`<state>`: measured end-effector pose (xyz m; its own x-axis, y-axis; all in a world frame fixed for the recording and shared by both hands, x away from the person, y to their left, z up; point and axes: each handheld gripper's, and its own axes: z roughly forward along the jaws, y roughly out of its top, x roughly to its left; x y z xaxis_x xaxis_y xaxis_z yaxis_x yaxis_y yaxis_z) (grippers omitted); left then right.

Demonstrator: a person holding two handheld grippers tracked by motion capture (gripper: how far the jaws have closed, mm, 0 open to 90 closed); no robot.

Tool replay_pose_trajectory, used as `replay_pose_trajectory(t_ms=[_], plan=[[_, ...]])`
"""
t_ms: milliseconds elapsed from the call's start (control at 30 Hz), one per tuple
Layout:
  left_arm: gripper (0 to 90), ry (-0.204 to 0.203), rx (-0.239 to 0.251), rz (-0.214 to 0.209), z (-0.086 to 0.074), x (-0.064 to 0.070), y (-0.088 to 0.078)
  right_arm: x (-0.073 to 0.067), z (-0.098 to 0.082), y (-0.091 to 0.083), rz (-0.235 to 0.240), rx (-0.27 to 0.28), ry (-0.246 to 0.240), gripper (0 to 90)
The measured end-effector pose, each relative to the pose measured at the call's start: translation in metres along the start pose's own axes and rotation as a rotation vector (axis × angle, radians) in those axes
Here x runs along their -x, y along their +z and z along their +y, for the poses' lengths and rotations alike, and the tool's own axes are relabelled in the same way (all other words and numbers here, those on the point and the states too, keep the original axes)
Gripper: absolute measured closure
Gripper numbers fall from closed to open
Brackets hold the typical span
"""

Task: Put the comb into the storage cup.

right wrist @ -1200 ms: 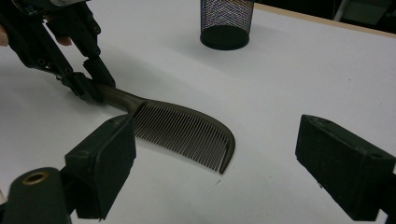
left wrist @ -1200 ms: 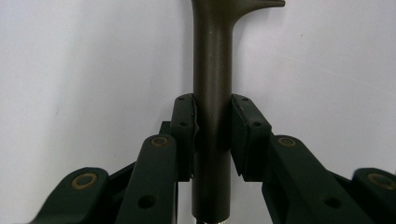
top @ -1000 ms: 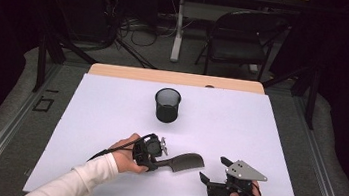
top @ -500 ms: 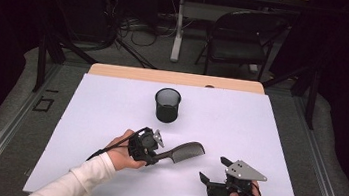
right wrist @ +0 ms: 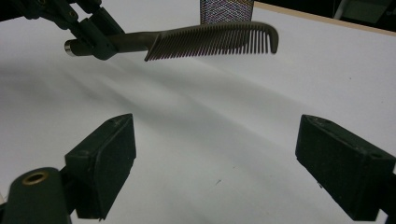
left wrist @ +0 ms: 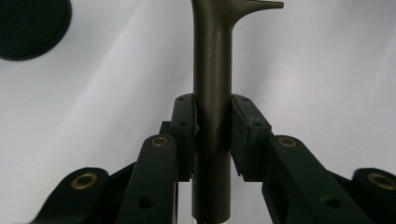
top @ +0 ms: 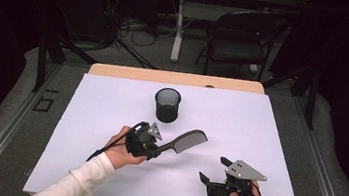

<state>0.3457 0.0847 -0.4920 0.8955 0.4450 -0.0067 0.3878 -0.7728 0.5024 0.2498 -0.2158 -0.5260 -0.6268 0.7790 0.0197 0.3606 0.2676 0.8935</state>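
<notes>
A dark grey comb (top: 188, 143) hangs above the white table, held by its handle in my left gripper (top: 152, 149), which is shut on it. In the left gripper view the handle (left wrist: 212, 84) runs up between the two pads. The comb (right wrist: 210, 39) in the right gripper view is level in the air, teeth down, in front of the mesh cup. A black mesh cup (top: 167, 104) stands upright at the table's middle back. My right gripper (top: 210, 175) rests near the front right edge, open, with nothing between its pads (right wrist: 105, 161).
The white sheet (top: 258, 138) covers the table; a wooden edge (top: 175, 78) shows at the back. A chair (top: 240, 40) and cables stand on the floor beyond. The person's white sleeve (top: 76, 186) comes in at the front left.
My left gripper has lifted the comb and swung it up and back towards the mesh cup. The right gripper has kept still.
</notes>
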Motion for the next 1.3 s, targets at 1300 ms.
replay_pose_trajectory(t_ms=[1300], plan=[[72.6, -0.16, 0.375, 0.114, -0.013, 0.004, -0.024, 0.0, -0.001, 0.001, -0.005, -0.001, 0.0, 12.2]])
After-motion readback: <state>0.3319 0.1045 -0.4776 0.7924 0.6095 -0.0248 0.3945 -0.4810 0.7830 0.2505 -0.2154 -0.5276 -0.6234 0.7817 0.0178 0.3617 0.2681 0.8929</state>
